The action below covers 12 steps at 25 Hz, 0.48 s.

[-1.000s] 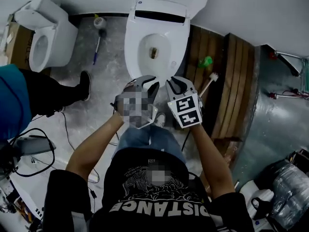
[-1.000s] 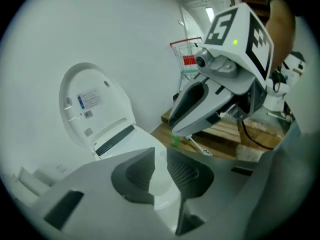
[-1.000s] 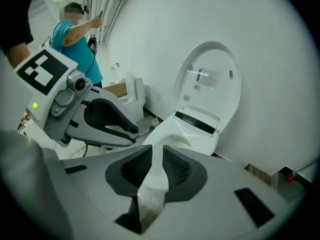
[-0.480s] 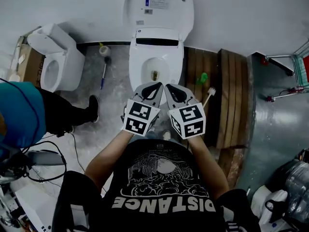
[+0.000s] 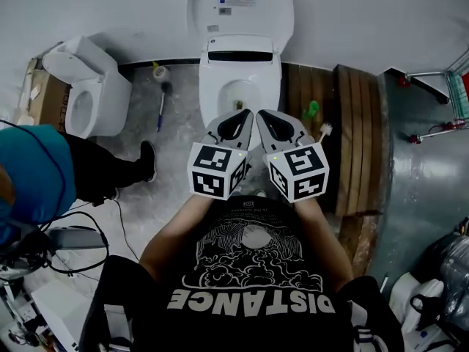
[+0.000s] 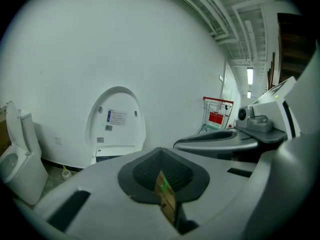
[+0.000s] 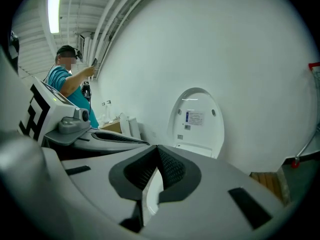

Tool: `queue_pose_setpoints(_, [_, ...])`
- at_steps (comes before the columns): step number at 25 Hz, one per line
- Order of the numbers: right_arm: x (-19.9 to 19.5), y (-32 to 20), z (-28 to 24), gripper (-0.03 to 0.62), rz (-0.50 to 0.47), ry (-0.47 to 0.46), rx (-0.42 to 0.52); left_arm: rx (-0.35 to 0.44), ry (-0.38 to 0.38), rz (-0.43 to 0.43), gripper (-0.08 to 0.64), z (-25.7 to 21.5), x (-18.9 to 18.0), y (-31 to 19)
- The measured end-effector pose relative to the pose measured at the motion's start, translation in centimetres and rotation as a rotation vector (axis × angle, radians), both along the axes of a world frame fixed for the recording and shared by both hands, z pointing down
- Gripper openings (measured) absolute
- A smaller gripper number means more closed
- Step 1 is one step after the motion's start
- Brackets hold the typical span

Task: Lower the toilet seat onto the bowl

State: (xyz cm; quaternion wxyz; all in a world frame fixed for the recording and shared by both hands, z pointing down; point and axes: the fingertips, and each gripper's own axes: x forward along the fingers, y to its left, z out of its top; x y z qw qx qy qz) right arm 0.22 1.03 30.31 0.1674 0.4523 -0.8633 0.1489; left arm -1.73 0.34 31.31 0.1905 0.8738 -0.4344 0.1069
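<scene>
Leftmost in the head view, a bystander in a teal top stands by a cardboard box and a spare toilet, w/ black cables on the floor nearer the wearer. Next, a blue-handled brush lies on the grey floor just left of the main toilet. Its lid stands upright against the white wall, label side out. The toilet seat looks flat on the bowl already (seat vs bare rim is hard to split from above). Low in front of the bowl, the left gripper and right gripper sit side by side, nearly touching, tips toward the bowl. Left gripper view: jaws closed tight, nothing btwn them, just a thin sliver of background through the slit. Right gripper view: same, pads together, empty. Right of the toilet, wooden planks carry a green object and a white brush head. Farther right, seen best from the left gripper view, stands a red trolley.
</scene>
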Motion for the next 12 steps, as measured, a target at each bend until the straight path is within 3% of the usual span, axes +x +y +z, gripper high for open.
queue_pose_setpoints(12, [-0.6, -0.9, 0.5, 0.017, 0.013, 0.005, -0.009, -0.002, -0.023, 0.019, 0.011, 0.2, -0.6, -1.1])
